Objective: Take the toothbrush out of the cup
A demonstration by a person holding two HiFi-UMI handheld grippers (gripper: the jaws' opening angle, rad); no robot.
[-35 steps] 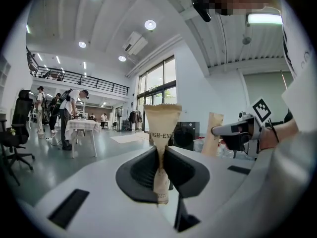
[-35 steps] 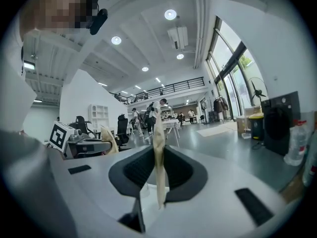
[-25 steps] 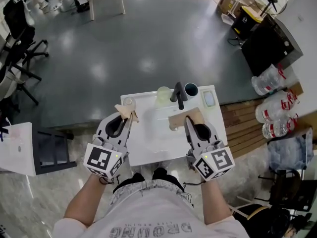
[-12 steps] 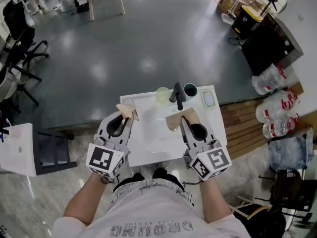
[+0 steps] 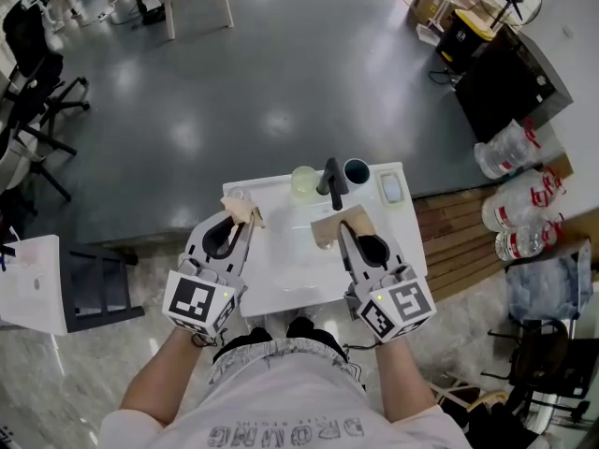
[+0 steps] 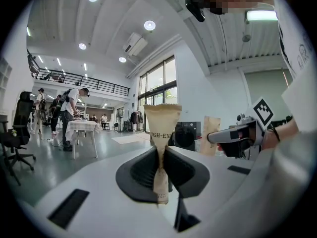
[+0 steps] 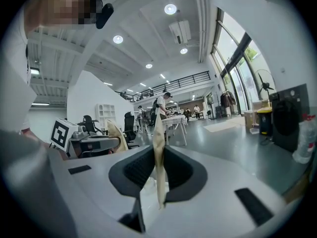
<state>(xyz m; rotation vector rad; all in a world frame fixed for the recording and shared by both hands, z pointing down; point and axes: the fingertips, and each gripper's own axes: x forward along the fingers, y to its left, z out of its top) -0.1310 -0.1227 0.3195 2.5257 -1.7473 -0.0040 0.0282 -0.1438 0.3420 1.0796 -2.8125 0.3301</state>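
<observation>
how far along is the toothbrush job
Done: nothing that shows. In hand: the left gripper is shut on a printed tan packet, the right gripper on a tan paper sheet, above the white table. Left: the pale cup and dark cup at its far edge stand untouched; no toothbrush is visible.

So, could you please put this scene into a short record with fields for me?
surface: white table
left hand-held gripper: shut on tan paper packet
right hand-held gripper: shut on tan paper piece
far edge of table: pale cup, black fixture, dark cup
toothbrush: cannot be made out
</observation>
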